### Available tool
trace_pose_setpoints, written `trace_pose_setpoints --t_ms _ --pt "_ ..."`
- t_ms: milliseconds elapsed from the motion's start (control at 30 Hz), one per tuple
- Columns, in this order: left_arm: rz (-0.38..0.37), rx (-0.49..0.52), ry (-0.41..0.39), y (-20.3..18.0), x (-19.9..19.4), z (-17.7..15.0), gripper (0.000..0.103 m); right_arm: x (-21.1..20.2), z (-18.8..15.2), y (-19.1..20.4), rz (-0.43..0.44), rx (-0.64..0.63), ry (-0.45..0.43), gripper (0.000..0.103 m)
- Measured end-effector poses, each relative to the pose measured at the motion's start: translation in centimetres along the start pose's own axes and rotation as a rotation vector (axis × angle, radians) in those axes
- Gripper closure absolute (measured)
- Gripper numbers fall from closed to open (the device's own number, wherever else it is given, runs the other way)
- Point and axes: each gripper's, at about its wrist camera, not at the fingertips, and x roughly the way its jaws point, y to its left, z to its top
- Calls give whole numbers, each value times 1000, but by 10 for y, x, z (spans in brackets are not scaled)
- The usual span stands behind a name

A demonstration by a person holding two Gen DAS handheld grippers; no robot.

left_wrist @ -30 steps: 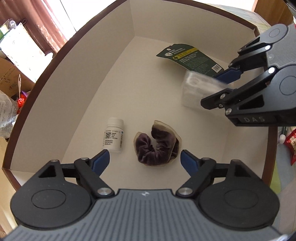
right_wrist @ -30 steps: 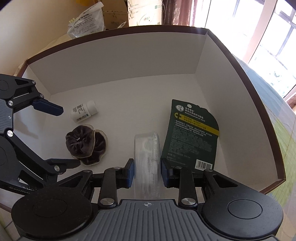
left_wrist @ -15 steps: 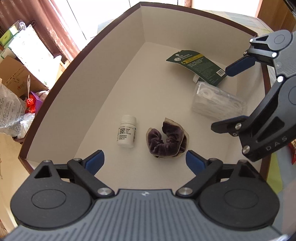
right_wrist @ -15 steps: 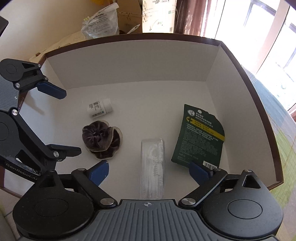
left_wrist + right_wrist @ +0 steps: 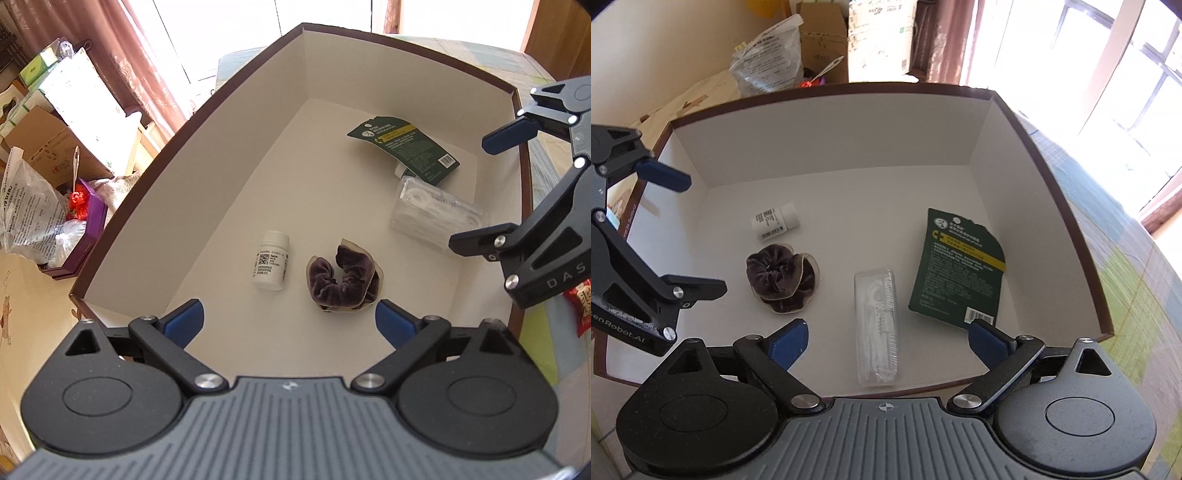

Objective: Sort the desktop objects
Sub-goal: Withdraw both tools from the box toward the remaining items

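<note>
An open box with a brown rim [image 5: 207, 122] and white inside holds a white pill bottle [image 5: 270, 260], a purple scrunchie [image 5: 341, 282], a clear plastic case [image 5: 436, 218] and a dark green packet [image 5: 404, 147]. My left gripper [image 5: 289, 323] is open above the box's near edge, just short of the scrunchie, holding nothing. In the right wrist view, the clear case [image 5: 877, 326] lies flat between the scrunchie [image 5: 783, 278] and the green packet [image 5: 960, 266]. My right gripper [image 5: 888, 339] is open above the case's near end, holding nothing.
Outside the box on the left are a plastic bag [image 5: 29, 210], cardboard boxes [image 5: 55, 155] and a purple box [image 5: 88, 229]. A red snack packet [image 5: 583, 306] lies past the box's right wall. A patterned tablecloth [image 5: 1126, 277] lies under the box.
My right gripper opened and let go of the clear case, which now lies on the box floor. Both grippers have pulled back and up from the box.
</note>
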Motion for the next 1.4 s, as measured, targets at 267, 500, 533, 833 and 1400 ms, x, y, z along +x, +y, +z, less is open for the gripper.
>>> trace_pose_setpoints --t_ms 267,500,533,833,1400 --pt "6 -24 -40 1 -22 -1 5 -22 -1 -3 -19 65 -52 5" --pt "19 -27 -78 -2 -43 -4 5 -40 -3 0 -29 73 -86 5" --pt "21 -28 -83 -2 -46 -5 5 -42 -4 1 -29 75 -91 5" --pt "34 -36 -121 -7 -70 -16 4 -63 -14 9 -36 82 -131 5" --pt "57 -57 -158 -34 -108 -48 4 -104 -50 26 -46 64 -179 5"
